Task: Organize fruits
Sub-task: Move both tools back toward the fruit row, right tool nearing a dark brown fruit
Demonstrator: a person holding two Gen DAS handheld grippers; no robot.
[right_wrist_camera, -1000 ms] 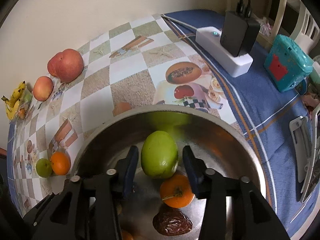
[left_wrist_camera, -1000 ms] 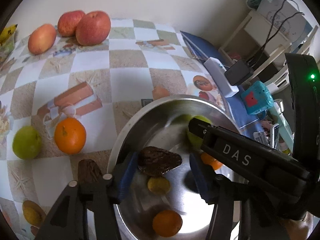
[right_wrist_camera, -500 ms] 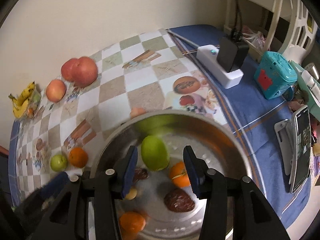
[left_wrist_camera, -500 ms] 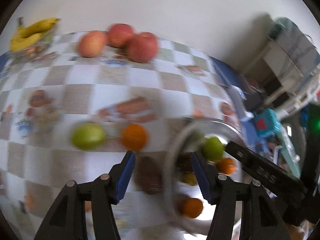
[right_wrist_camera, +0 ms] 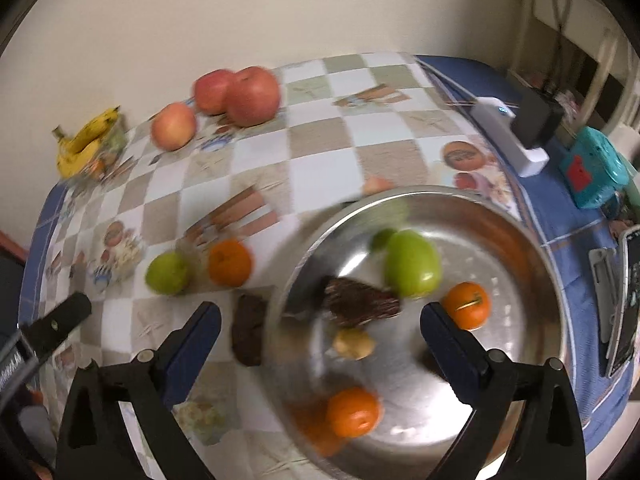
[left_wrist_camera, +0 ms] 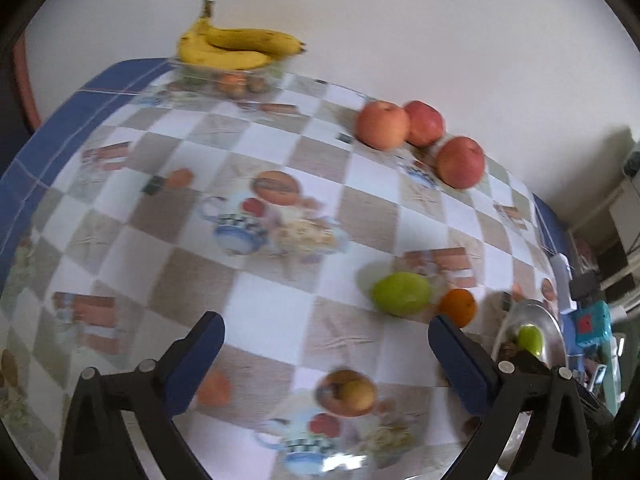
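A round steel bowl holds a large green fruit toward its far side, an orange right of it, a dark brown rough piece and a small yellowish fruit near the middle, and another orange at the near rim. Just left of the bowl lie a dark brown piece, an orange and a green fruit. Farther back sit three red apples and, blurred, apparently bananas.

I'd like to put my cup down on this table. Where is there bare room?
Free cloth lies between the bananas, the apples and the green fruit. It's crowded around the metal bowl and the charger beside it.
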